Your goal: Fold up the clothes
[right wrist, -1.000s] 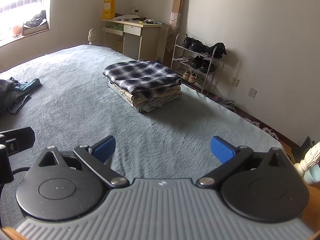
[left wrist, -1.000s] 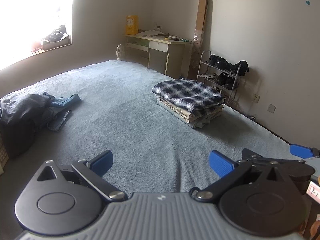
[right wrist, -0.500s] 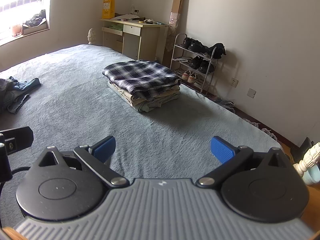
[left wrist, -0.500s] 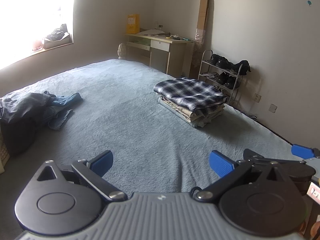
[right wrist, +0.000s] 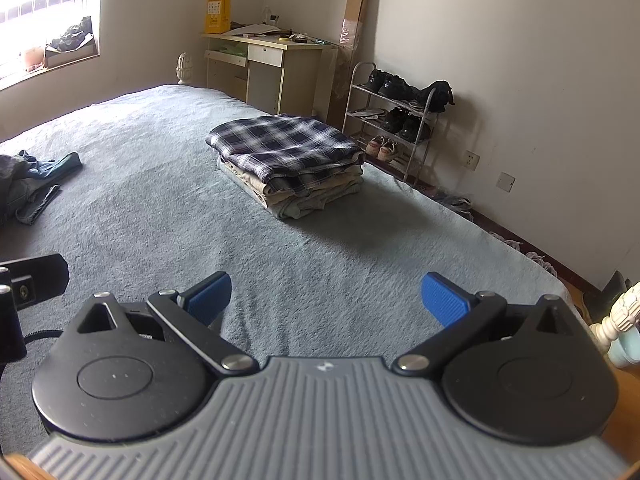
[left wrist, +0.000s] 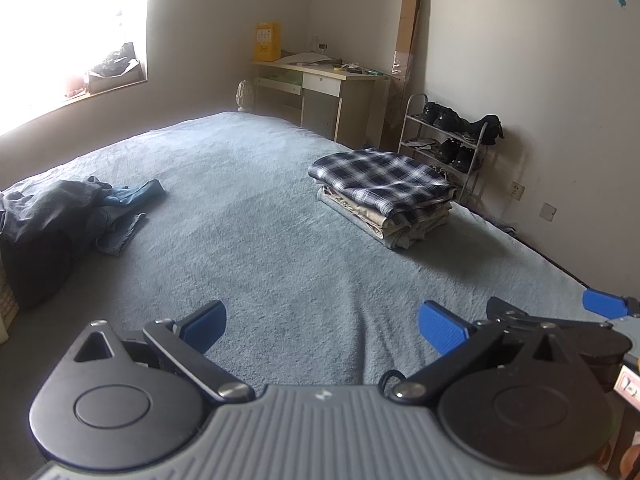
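Observation:
A neat stack of folded clothes [left wrist: 384,196] [right wrist: 288,160], topped by a dark plaid shirt, rests on the right side of the blue-grey bed [left wrist: 256,240] [right wrist: 152,216]. A crumpled heap of unfolded denim and dark clothes [left wrist: 68,212] [right wrist: 28,188] lies at the bed's left edge. My left gripper [left wrist: 322,326] hovers open over the near part of the bed with nothing between its blue pads. My right gripper [right wrist: 326,298] is open too and holds nothing; it also shows at the right edge of the left wrist view [left wrist: 560,312].
A desk [left wrist: 320,96] [right wrist: 264,68] stands beyond the bed's far corner, with a tall cardboard box [left wrist: 406,28] leaning on the wall. A shoe rack [left wrist: 452,140] [right wrist: 396,120] stands against the right wall. A white bedpost [right wrist: 616,316] is near my right gripper.
Both views have shifted a little: the folded stack and the heap sit slightly farther away than a second ago. Both grippers stay open and hold nothing.

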Available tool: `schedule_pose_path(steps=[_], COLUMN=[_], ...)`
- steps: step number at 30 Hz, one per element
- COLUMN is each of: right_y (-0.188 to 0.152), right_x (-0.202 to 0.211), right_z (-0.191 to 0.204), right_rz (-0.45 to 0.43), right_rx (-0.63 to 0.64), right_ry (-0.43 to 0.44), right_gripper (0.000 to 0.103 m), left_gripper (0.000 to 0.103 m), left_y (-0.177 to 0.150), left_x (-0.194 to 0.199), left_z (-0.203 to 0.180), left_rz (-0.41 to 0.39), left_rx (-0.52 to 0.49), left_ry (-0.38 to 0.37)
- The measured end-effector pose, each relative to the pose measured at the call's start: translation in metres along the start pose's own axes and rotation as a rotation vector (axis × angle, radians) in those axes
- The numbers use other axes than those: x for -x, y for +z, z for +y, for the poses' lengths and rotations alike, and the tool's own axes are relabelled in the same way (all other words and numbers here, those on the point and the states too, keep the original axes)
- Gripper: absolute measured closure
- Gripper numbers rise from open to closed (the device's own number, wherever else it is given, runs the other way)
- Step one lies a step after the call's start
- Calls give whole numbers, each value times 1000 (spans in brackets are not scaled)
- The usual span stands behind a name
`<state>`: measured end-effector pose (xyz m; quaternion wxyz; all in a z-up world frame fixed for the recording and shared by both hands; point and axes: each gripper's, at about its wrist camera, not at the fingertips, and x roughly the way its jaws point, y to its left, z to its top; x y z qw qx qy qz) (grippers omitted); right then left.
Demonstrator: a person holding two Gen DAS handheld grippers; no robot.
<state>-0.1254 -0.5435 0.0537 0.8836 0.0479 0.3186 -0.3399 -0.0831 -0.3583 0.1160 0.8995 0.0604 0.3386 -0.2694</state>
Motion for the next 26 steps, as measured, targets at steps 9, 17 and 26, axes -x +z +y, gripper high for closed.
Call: schedule_pose_path(steps=[9, 17, 26], right_y=[0, 0, -1], right_x=[-1, -2, -1], right_z=[0, 1, 2], right_rz=[3, 6, 6], right_rx=[-3, -2, -2], right_ry=[0, 2, 2], right_gripper=[1, 1, 1], left_gripper=[0, 0, 0], left_y=[0, 0, 0], left_x=[-1, -1, 0], left_z=[0, 1, 2], left_rz=[5, 5, 6], left_rx=[1, 6, 10], left_ry=[1, 3, 4])
